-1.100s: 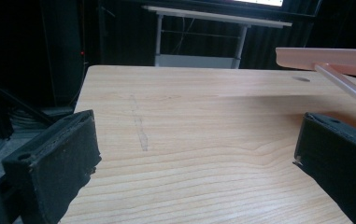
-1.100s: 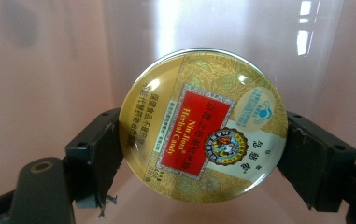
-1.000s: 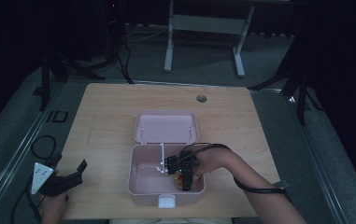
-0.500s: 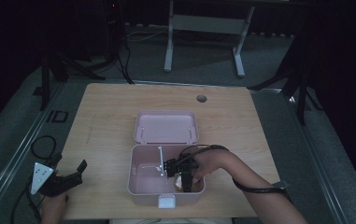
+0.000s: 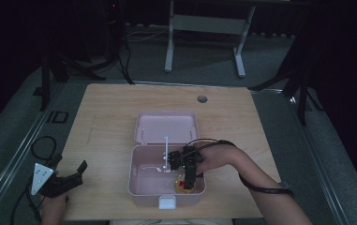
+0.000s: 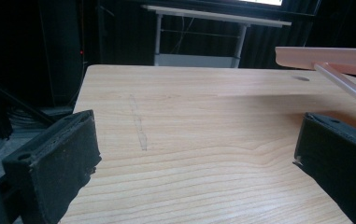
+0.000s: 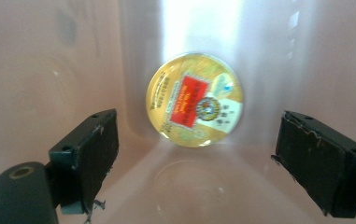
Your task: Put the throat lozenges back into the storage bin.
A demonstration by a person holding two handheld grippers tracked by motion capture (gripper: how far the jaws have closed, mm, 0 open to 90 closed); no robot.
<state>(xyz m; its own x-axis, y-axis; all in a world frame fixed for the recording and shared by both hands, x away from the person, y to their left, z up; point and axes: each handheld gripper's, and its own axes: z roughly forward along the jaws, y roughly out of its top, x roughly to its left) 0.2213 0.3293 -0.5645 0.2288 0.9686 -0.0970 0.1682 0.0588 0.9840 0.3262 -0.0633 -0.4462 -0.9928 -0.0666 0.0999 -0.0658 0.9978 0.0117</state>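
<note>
Keeping the right gripper [image 7: 199, 154] jaws apart, centre them on the round tin [image 7: 195, 99] ahead inside the pink box [image 5: 138, 161]; your left gripper [image 6: 199, 163] idles, jaws apart.

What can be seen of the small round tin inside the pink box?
The round tin is a flat gold disc whose glossy lid carries a red label and small print too blurred to read. It sits in the pink box, in the near right corner, seemingly lying flat on the floor. The right gripper hangs open above it, fingers either side, not touching.
</note>
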